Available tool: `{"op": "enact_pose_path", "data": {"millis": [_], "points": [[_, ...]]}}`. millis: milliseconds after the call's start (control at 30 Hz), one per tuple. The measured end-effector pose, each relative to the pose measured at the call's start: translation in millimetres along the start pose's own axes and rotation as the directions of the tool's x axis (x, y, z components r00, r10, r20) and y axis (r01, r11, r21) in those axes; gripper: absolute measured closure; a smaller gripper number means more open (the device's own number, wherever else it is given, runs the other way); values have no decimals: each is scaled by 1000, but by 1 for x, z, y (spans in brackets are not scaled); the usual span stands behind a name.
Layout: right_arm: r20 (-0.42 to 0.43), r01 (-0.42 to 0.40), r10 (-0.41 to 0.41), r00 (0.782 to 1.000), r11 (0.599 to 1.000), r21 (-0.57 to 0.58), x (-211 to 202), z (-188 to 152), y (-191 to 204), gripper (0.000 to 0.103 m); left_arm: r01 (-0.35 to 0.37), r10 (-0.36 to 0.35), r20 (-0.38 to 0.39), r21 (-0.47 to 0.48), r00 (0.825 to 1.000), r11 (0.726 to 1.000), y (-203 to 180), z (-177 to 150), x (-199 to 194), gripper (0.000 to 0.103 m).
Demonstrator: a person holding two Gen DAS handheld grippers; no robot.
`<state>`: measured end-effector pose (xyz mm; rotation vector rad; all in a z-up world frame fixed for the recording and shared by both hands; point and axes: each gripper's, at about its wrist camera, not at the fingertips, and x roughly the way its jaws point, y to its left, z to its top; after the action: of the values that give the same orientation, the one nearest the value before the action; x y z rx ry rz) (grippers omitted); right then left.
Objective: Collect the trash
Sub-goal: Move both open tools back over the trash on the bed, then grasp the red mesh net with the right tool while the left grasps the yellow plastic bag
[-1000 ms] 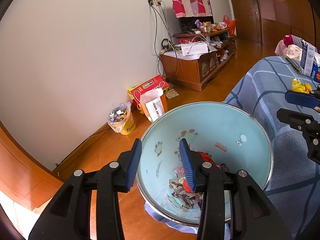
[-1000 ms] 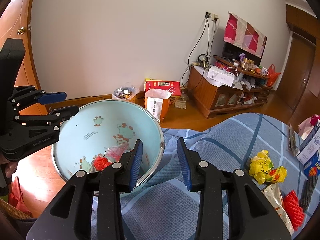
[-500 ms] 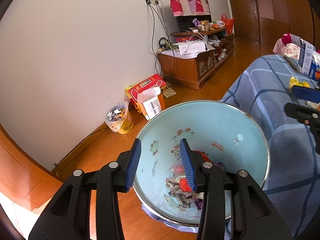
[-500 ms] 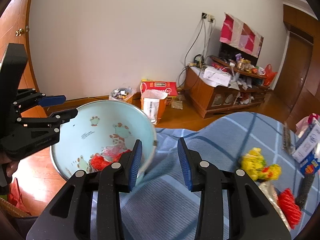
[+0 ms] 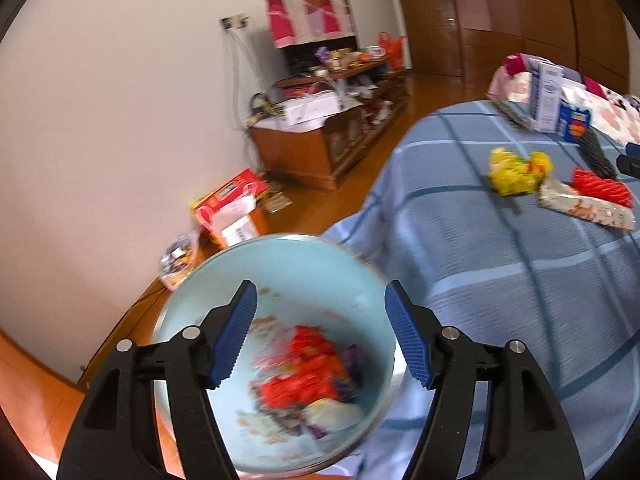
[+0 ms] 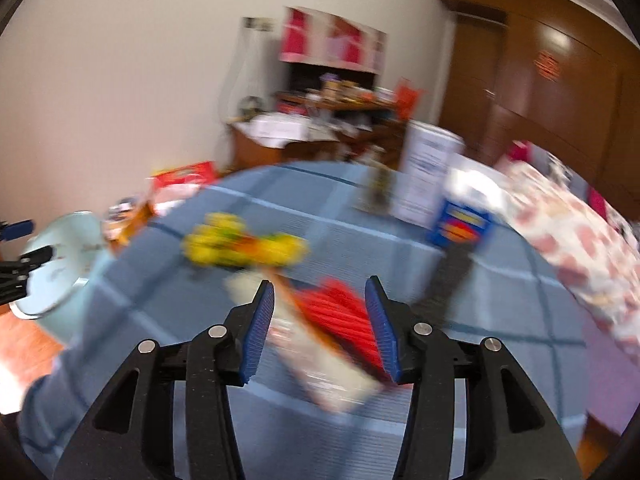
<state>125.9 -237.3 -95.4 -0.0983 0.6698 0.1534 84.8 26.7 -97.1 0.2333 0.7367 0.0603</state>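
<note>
A pale blue basin [image 5: 280,268] with red and mixed trash [image 5: 308,372] inside stands below the table edge. My left gripper [image 5: 320,336] is open and empty above it; the view is blurred. On the blue checked tablecloth [image 5: 460,248] lie a yellow wrapper [image 5: 518,172], a silvery wrapper [image 5: 584,206] and red foam netting [image 5: 600,188]. My right gripper [image 6: 320,316] is open, hovering just above the red netting [image 6: 340,316] and silvery wrapper [image 6: 332,376]. The yellow wrapper [image 6: 244,246] lies beyond. The basin [image 6: 60,264] shows at the left.
A white carton [image 6: 424,172], a blue box [image 6: 460,226] and a dark strip [image 6: 452,276] stand at the table's far side. A floral cloth [image 6: 572,240] lies right. Red box and bags [image 5: 232,208] sit on the wooden floor by the wall, near a cluttered TV cabinet [image 5: 320,136].
My left gripper let go of the basin rim and opened wide above it. My right gripper swung right across the table, from near the basin to over the red netting.
</note>
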Motion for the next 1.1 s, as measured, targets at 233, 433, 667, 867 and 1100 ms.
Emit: {"op": "enact_pose_path", "data": {"millis": [233, 433, 667, 867, 1100], "points": [[-81, 40, -39, 996, 999, 18, 10, -15, -47, 56, 71, -74, 27, 78, 997, 994, -63, 32, 11, 37], [-178, -14, 10, 984, 1000, -22, 32, -24, -43, 57, 56, -56, 5, 72, 998, 996, -67, 37, 27, 37], [-237, -95, 87, 968, 995, -21, 43, -30, -35, 79, 60, -60, -1, 79, 998, 995, -56, 36, 27, 37], [-124, -111, 113, 986, 994, 20, 9, -23, -35, 86, 110, -114, 29, 112, 993, 988, -79, 50, 20, 37], [-51, 3, 2, 999, 994, 105, -11, -18, -66, 86, 163, -173, 43, 180, 984, 970, -131, 80, 32, 37]]}}
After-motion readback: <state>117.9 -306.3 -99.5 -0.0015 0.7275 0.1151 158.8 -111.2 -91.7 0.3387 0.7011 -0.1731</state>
